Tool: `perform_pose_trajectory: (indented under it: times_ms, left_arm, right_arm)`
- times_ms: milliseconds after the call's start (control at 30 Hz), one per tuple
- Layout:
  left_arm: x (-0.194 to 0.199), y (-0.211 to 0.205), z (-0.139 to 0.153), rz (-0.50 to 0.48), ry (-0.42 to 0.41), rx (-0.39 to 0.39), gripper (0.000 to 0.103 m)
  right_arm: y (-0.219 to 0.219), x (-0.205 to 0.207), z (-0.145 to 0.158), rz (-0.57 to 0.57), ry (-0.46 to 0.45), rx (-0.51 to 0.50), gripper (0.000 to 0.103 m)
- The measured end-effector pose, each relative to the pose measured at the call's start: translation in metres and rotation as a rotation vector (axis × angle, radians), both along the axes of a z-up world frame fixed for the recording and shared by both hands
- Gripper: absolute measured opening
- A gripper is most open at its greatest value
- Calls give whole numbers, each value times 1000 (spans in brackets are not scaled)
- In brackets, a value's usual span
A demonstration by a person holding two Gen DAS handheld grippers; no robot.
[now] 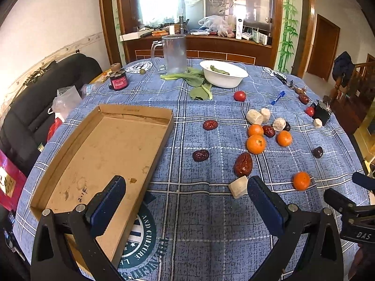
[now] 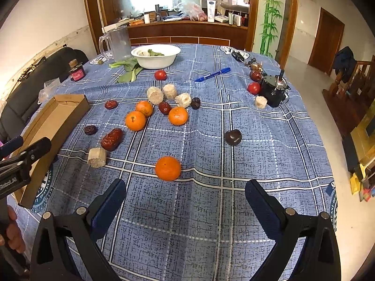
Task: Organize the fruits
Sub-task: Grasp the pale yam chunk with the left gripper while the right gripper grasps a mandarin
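The nearest orange [image 2: 167, 168] sits alone on the blue plaid cloth of the bench [image 2: 246, 140], just ahead of my right tool [image 2: 185, 201] — jaws wide apart, nothing held. Three more oranges [image 2: 135, 120] cluster farther back among red dates [image 2: 112, 139] and pale cut chunks [image 2: 97, 157]. My left tool [image 1: 186, 197] also stands open and empty, its left finger over the empty cardboard tray [image 1: 112, 145] — a white bowl [image 1: 223, 73] sits at the far side.
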State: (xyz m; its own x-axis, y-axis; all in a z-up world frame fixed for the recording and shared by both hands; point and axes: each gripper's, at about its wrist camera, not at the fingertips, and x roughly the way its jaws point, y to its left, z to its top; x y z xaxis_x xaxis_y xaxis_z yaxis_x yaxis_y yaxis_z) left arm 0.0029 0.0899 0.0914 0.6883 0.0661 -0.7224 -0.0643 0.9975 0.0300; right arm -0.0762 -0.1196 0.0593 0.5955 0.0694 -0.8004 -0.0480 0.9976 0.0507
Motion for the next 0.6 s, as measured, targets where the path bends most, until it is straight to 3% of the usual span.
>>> perform_pose_trajectory:
  times_ms: [367, 600]
  left_arm:
    - [6, 2, -4, 4, 9, -8, 103]
    - [12, 9, -11, 28, 43, 16, 103]
  right_arm:
    - [5, 13, -9, 19, 15, 0, 102]
    - [8, 20, -22, 92, 23, 9, 102]
